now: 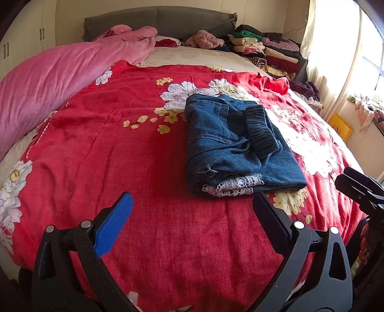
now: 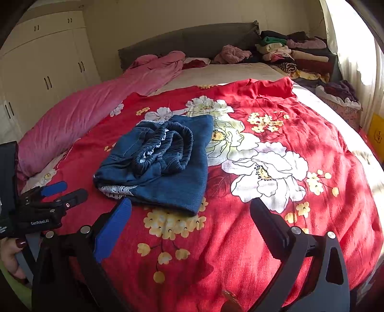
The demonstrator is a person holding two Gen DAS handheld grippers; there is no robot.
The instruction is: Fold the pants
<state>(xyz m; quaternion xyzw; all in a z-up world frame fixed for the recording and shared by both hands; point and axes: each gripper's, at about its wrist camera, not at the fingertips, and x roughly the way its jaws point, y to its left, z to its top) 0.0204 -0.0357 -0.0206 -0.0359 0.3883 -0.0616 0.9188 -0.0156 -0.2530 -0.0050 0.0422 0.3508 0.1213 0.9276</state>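
Observation:
Blue denim pants [image 1: 230, 144] lie folded into a compact bundle on the red floral bedspread [image 1: 134, 148], elastic waistband on top and white lace trim at the near edge. My left gripper [image 1: 192, 206] hovers open just short of the bundle, nothing between its fingers. In the right wrist view the same pants [image 2: 165, 165] sit left of centre, and my right gripper [image 2: 192, 211] stands open at the bundle's near edge, holding nothing. The left gripper [image 2: 62, 189] also shows at the far left there, held by a hand [image 2: 12, 254]. The right gripper's black body [image 1: 360, 189] enters the left view's right edge.
A pink duvet [image 1: 60, 81] is heaped along the bed's left side. Stacks of folded clothes [image 1: 264, 48] sit at the head by a grey headboard [image 1: 158, 21]. White wardrobes [image 2: 48, 72] stand to the left; a curtained window [image 1: 348, 48] and a yellow box [image 1: 340, 126] lie to the right.

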